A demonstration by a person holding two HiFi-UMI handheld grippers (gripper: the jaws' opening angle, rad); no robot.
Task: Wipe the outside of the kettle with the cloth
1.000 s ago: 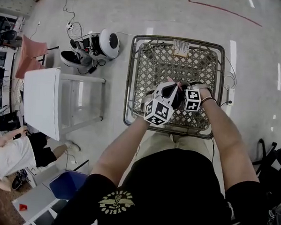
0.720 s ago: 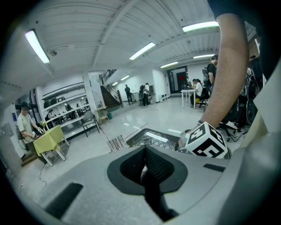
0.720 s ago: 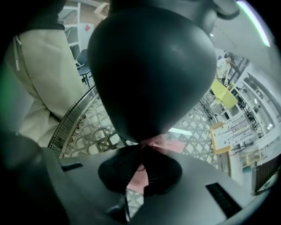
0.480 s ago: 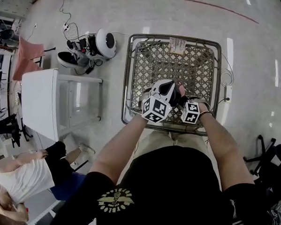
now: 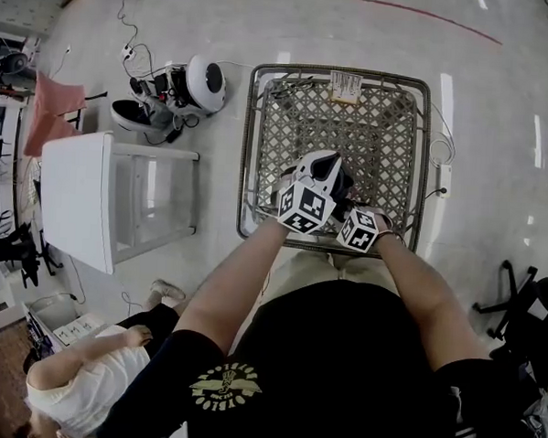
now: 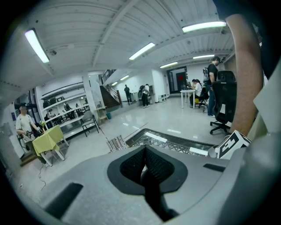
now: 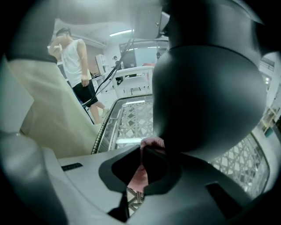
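Note:
A dark kettle (image 5: 341,186) is held over the near part of a brown lattice table (image 5: 390,110). My left gripper (image 5: 320,177) is up against the kettle from the near left. In the left gripper view its jaws (image 6: 145,151) are shut on a thin dark part of the kettle (image 6: 153,193), apparently the handle. My right gripper (image 5: 348,211) is just right of it, near the table's front edge. In the right gripper view the kettle's round body (image 7: 210,88) fills the upper right, and the gripper (image 7: 142,151) is shut on a pink cloth (image 7: 140,173) pressed against its underside.
A paper tag (image 5: 343,84) lies at the table's far edge. A white side table (image 5: 78,199) stands to the left, with a round white device (image 5: 206,82), shoes and cables on the floor behind it. A person (image 5: 73,386) crouches at lower left. A chair base (image 5: 526,300) is at right.
My right gripper with the cloth has slid from the kettle's right side toward me and leftward, rolling as it went. The left gripper and kettle stayed put. The person at lower left has moved.

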